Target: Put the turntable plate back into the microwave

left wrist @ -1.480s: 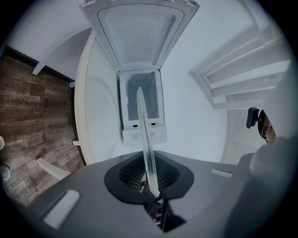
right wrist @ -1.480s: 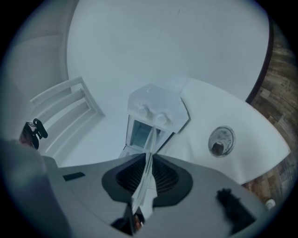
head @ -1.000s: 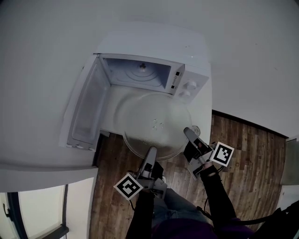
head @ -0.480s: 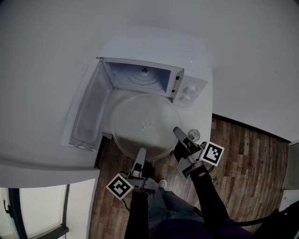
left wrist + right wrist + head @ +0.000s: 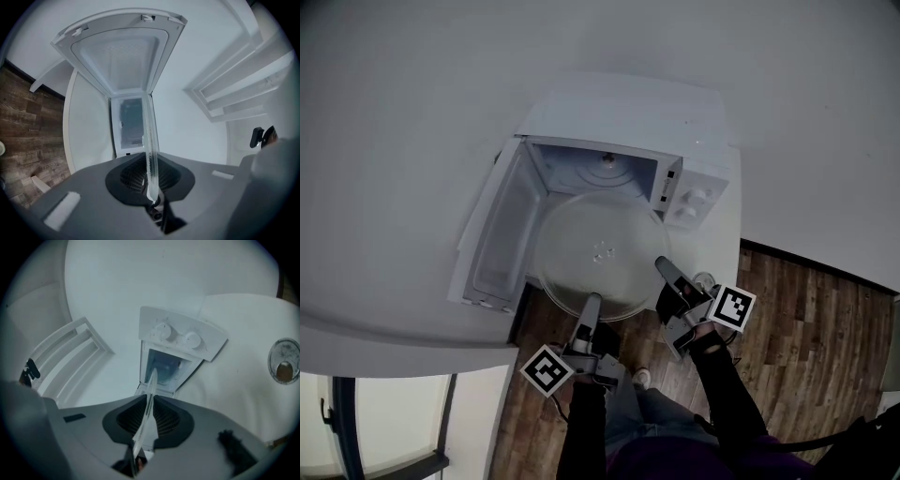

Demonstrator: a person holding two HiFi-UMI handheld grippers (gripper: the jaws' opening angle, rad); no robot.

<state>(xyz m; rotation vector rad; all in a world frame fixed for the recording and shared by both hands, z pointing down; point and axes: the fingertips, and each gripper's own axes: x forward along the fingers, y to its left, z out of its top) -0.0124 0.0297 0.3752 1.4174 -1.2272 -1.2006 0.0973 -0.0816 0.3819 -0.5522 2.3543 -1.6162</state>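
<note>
The clear glass turntable plate (image 5: 598, 251) hangs level in front of the open white microwave (image 5: 628, 122), its far rim at the mouth of the cavity (image 5: 602, 174). My left gripper (image 5: 592, 304) is shut on the plate's near rim, and my right gripper (image 5: 662, 269) is shut on its right rim. In the left gripper view the plate (image 5: 150, 140) shows edge-on between the jaws of the left gripper (image 5: 151, 183), pointing at the cavity (image 5: 131, 123). In the right gripper view the right gripper (image 5: 146, 423) clamps the plate's rim (image 5: 151, 391).
The microwave door (image 5: 499, 239) swings wide open to the left. Two knobs sit on the control panel (image 5: 694, 202) to the right of the cavity. A small round object (image 5: 704, 279) stands on the white counter (image 5: 727, 246) by my right gripper. Wooden floor (image 5: 806, 328) lies below.
Both grippers have carried the plate forward toward the microwave's opening, a little higher than before. Both grips on the rim are unchanged.
</note>
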